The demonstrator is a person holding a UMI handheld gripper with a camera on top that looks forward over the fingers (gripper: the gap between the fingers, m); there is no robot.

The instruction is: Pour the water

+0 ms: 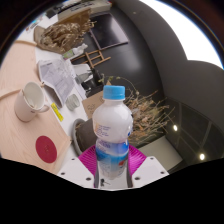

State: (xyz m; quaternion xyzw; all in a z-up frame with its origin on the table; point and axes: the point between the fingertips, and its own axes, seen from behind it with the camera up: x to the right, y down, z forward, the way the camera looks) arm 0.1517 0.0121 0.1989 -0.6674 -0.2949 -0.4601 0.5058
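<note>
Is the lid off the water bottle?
No, the blue cap sits on top of the water bottle, held between the tongs.

So I've got the bottle [112,128] clamped upright between my fingers [88,160], the cup [30,101] sits off to the left on the table [20,70], and papers [60,80] lie between them.

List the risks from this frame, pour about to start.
1. The bottle, clamped low between the hand-held gripper pads, still wears its blue cap; nothing pours until that comes off.
2. The view is tilted and the grip sits low, so the bottle may pivot or slip.
3. The paper cup stands well aside, near papers; spills could wet them.
</note>
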